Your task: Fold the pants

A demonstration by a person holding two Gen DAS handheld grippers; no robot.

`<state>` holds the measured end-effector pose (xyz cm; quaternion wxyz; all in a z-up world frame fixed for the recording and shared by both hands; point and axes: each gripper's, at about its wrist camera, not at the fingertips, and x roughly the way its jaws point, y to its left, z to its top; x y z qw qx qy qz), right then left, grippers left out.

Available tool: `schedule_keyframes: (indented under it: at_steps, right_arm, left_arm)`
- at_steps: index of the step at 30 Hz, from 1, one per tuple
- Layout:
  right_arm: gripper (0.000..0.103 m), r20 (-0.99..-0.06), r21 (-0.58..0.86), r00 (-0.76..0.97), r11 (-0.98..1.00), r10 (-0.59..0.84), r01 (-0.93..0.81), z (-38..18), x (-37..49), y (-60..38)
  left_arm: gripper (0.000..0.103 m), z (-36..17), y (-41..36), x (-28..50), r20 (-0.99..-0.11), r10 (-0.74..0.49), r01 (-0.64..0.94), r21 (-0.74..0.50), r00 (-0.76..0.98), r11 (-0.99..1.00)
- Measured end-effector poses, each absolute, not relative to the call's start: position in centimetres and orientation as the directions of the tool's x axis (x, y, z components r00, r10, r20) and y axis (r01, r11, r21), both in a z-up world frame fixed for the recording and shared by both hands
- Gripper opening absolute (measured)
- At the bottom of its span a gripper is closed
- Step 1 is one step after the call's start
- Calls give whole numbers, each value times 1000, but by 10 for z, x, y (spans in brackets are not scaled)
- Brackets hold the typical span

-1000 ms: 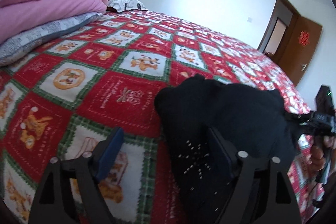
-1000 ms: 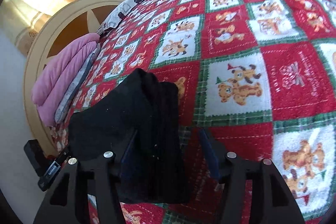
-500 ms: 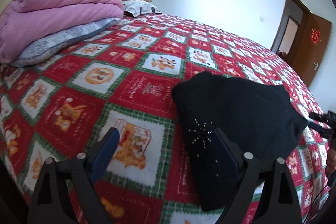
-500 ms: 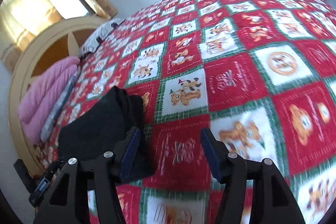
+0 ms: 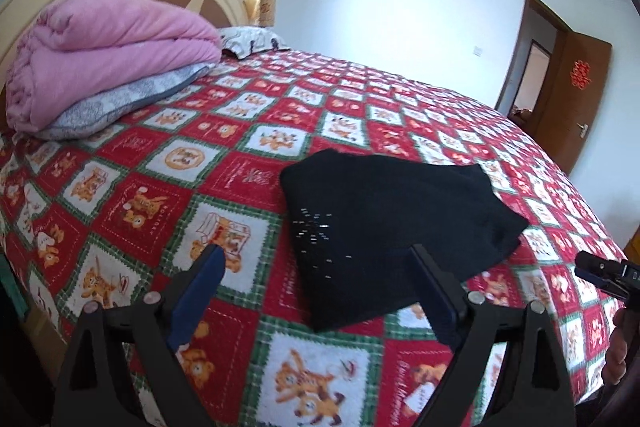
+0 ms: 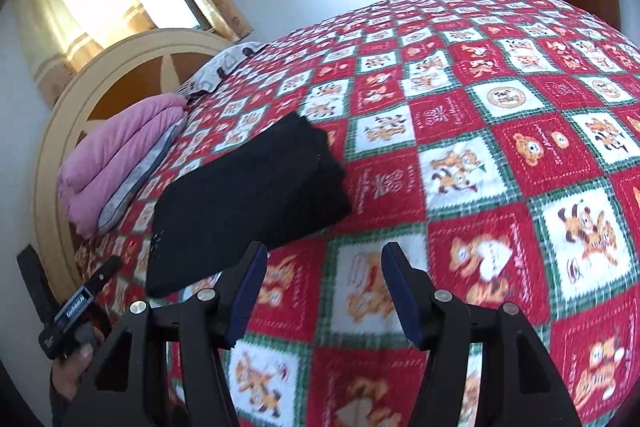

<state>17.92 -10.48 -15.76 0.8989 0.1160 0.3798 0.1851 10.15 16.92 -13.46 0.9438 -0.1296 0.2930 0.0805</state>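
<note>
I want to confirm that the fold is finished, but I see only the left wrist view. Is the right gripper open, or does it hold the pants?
Observer: The right gripper is open, and only the bedspread shows between its fingers.
Operator: Does it touch the pants?
Observer: It seems not. The pants lie flat on the bedspread, to the left of its fingers.
Operator: How does the end of the fold toward the right gripper look?
Observer: In the right wrist view that end shows several stacked layers, roughly aligned.
</note>
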Motion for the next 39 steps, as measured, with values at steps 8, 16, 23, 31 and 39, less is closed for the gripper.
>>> schedule_keyframes:
  at_steps: [8, 16, 23, 31, 39]
  right_arm:
    - [61, -623, 331, 653, 901, 431, -279, -149, 154, -100]
    - [61, -601, 276, 689, 914, 405, -297, -140, 123, -106]
    - [61, -571, 161, 738, 930, 360, -329, -126, 106, -98]
    - [61, -556, 153, 741, 923, 375, -353, -117, 99, -96]
    - [61, -528, 138, 757, 919, 384, -369, -103, 90, -96]
  left_arm:
    - [97, -118, 150, 86, -543, 68, -190, -172, 837, 967]
    - [97, -110, 133, 75, -529, 50, -160, -164, 847, 973]
    - [98, -106, 121, 69, -525, 48, -143, -142, 850, 979]
    - [100, -99, 114, 61, -509, 44, -129, -132, 859, 983]
    - [100, -96, 107, 58, -499, 35, -116, -132, 866, 984]
